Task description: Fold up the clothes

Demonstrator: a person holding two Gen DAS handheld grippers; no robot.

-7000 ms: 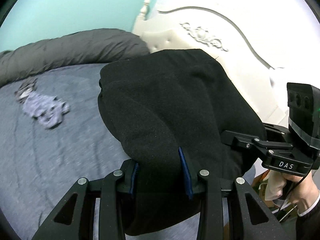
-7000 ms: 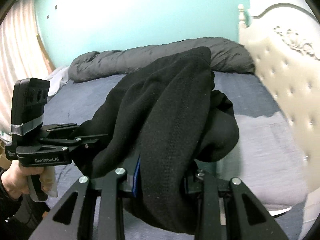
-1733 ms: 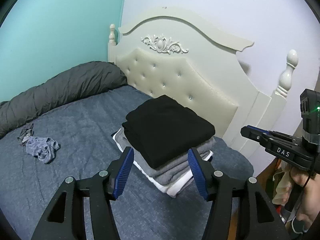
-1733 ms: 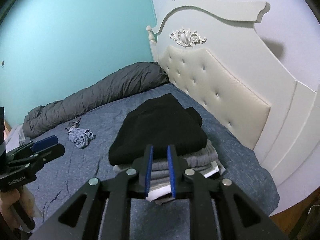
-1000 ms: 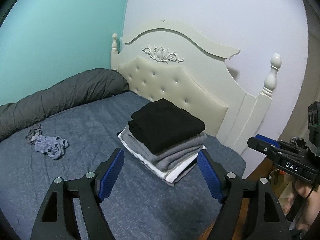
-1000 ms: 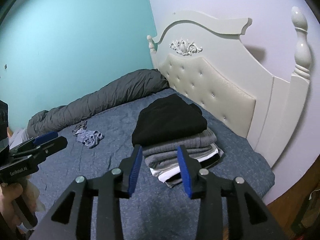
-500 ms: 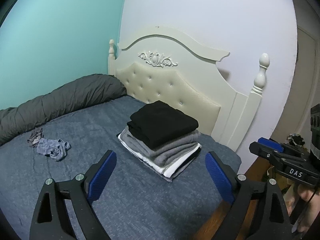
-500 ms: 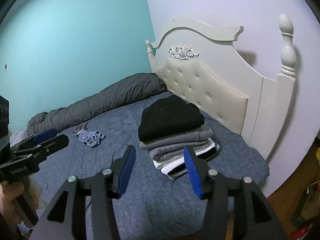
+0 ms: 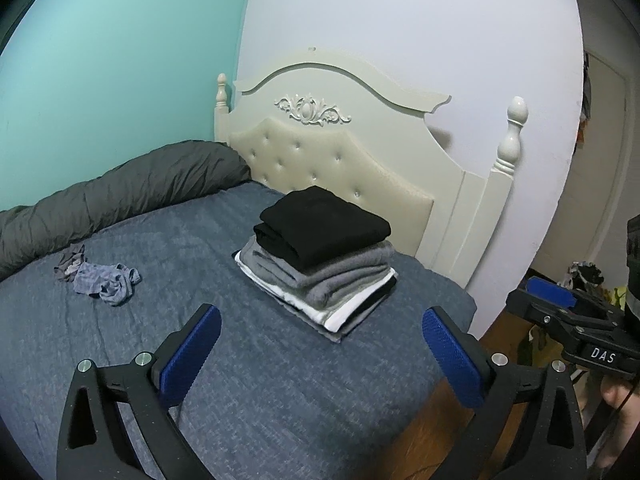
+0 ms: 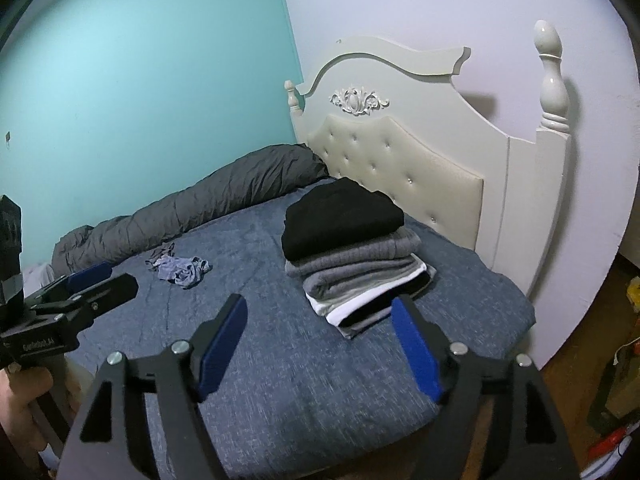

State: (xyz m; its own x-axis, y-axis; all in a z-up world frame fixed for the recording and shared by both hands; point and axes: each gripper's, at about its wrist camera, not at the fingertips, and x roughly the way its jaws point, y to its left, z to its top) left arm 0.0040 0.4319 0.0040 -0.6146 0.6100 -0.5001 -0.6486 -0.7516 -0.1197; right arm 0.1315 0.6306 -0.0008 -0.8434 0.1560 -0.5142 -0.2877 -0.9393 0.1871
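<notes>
A folded black garment (image 9: 324, 224) (image 10: 342, 216) tops a stack of folded grey and white clothes (image 9: 320, 276) (image 10: 360, 276) on the blue bed (image 9: 200, 360) (image 10: 280, 360), near the headboard. My left gripper (image 9: 320, 344) is open and empty, well back from the stack. My right gripper (image 10: 318, 332) is open and empty too, also short of the stack. A small crumpled blue-grey garment (image 9: 104, 280) (image 10: 182, 270) lies loose on the bed to the left.
A rolled dark grey duvet (image 9: 112, 196) (image 10: 192, 208) lies along the teal wall. The cream headboard (image 9: 360, 148) (image 10: 420, 152) stands behind the stack. The bed's corner and wooden floor (image 10: 576, 340) are at right, with clutter there.
Seven seconds ago both grippers held the black garment; it now lies on the stack. Both grippers have opened wider and pulled back from the bed.
</notes>
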